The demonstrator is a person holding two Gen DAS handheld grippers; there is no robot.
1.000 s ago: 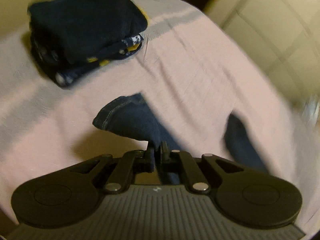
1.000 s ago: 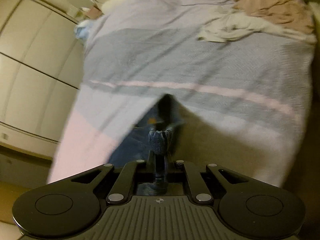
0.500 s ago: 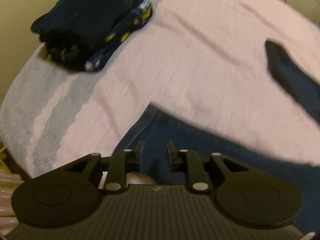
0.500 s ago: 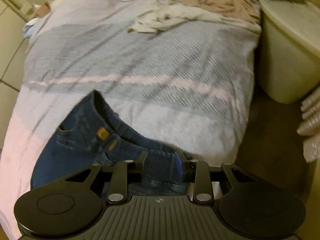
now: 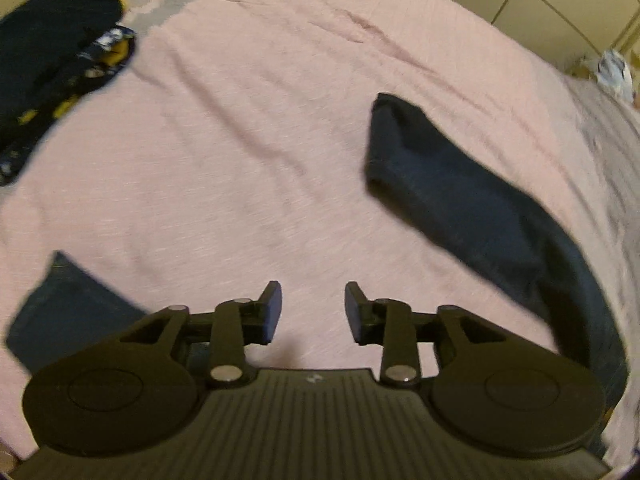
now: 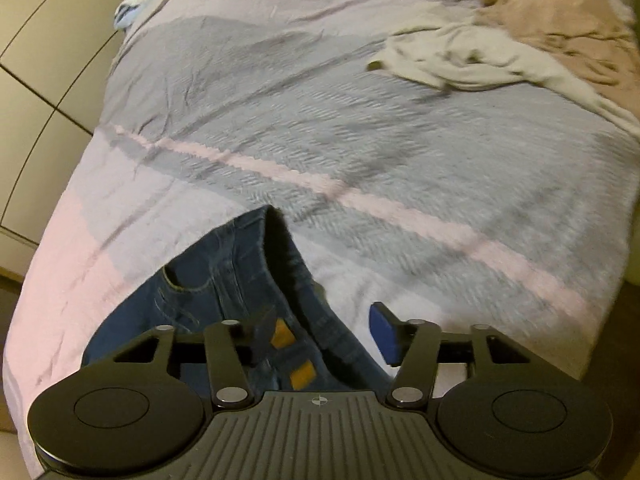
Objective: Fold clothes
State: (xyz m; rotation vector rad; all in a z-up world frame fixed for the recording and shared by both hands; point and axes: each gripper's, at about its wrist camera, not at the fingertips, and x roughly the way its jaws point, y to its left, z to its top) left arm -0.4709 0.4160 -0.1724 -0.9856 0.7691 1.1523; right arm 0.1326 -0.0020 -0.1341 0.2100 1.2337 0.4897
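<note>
Denim is the landmark here, so everything's placed off the jeans (image 6: pixel 240 300). They're lying flat on the bed (image 6: pixel 360 140), waistband end right under the right claw (image 6: pixel 324 332), with the orange label patches showing between its fingers. That claw's jaws have just been opening and now stand wide apart, pads clear of the cloth, so nothing is gripped. Its blue pad (image 6: pixel 382 332) sits just right of the waistband, over the pale blanket.

Over on the left wrist view, the left claw (image 5: pixel 313 312) has also just been opening; its jaws are partly apart with only bare pink blanket (image 5: pixel 280 140) showing between them, holding nothing. One jeans leg end (image 5: pixel 68 312) lies just to the left of that claw, and the other leg (image 5: pixel 460 208) runs off to the right, its hem pointing away from the camera, well apart from the first.

Further out from the jeans, a folded stack of dark clothes (image 5: pixel 52 52) with yellow bits sits at the far left of the blanket. Past the waistband, across the grey stripe, there's a crumpled cream garment (image 6: pixel 460 60) and a tan one (image 6: pixel 560 20) touching it near the far right. Pale cupboard doors (image 6: pixel 44 60) run along the left of the bed.
</note>
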